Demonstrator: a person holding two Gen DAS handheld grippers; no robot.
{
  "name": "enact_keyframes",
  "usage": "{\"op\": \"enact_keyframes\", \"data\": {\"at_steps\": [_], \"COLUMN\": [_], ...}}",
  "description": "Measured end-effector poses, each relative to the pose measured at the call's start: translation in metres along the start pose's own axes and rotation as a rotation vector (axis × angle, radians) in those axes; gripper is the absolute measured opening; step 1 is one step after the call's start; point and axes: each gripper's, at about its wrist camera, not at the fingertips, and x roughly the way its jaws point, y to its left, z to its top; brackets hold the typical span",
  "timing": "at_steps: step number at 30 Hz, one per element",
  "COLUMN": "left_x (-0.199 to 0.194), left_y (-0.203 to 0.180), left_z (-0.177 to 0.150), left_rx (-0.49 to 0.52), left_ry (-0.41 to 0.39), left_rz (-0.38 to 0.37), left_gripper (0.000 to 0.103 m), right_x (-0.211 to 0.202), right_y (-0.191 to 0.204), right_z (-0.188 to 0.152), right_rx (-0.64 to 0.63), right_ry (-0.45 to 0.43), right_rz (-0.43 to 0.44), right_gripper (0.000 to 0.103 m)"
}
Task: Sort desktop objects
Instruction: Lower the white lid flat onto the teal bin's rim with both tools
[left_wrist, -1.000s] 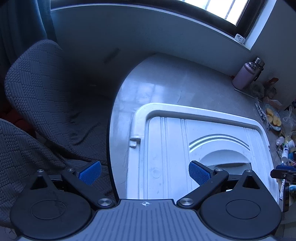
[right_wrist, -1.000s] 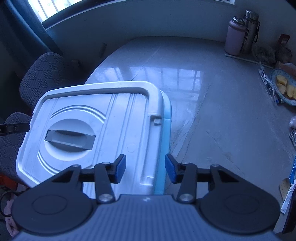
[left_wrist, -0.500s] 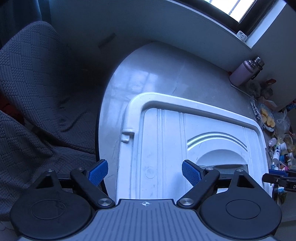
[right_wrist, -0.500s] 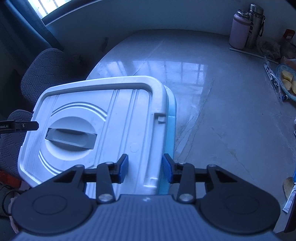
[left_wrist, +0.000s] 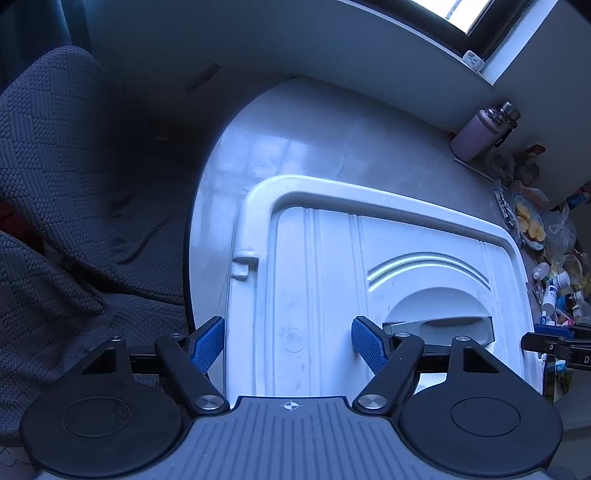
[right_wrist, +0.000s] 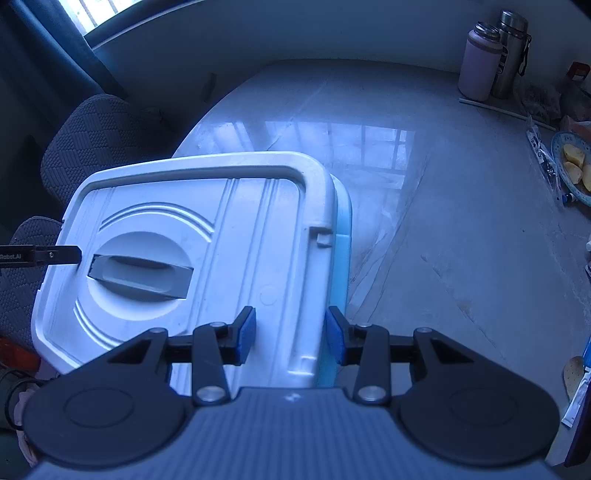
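A white box lid (left_wrist: 332, 266) with a grey recessed handle (left_wrist: 439, 325) lies on a light blue box (right_wrist: 341, 240) at the table's near left. My left gripper (left_wrist: 287, 345) straddles the lid's left edge, its jaws closing; one pad is outside the rim, the other hangs over the lid's top. My right gripper (right_wrist: 290, 336) is shut on the right edge of the lid (right_wrist: 229, 221), a pad on each side of the rim. The lid's handle (right_wrist: 140, 277) lies between the two grippers.
The pale glossy table (right_wrist: 443, 221) stretches to the right. Two flasks (right_wrist: 480, 62) stand at the far right, next to a plate of fruit pieces (right_wrist: 572, 166). Small bottles and packets (left_wrist: 554, 288) crowd the right edge. A dark padded chair (left_wrist: 74, 184) stands left of the table.
The left jaws have narrowed a lot around the lid's left edge. The right jaws drew in slightly onto the right rim. Neither hand has shifted much.
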Motion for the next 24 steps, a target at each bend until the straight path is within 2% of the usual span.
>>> {"op": "enact_keyframes", "data": {"at_steps": [7, 12, 24], "left_x": [0.002, 0.008, 0.009], "left_y": [-0.014, -0.01, -0.008], "left_z": [0.002, -0.001, -0.001], "left_rx": [0.037, 0.043, 0.04], "left_ry": [0.011, 0.034, 0.025], "left_rz": [-0.014, -0.014, -0.016], "left_gripper": [0.075, 0.075, 0.075], "right_x": [0.005, 0.009, 0.006], "right_y": [-0.008, -0.006, -0.002], "right_z": [-0.005, -0.009, -0.009], "right_rx": [0.022, 0.018, 0.026], "right_ry": [0.006, -0.003, -0.014], "right_rz": [-0.03, -0.037, -0.048], "right_gripper": [0.042, 0.044, 0.045]}}
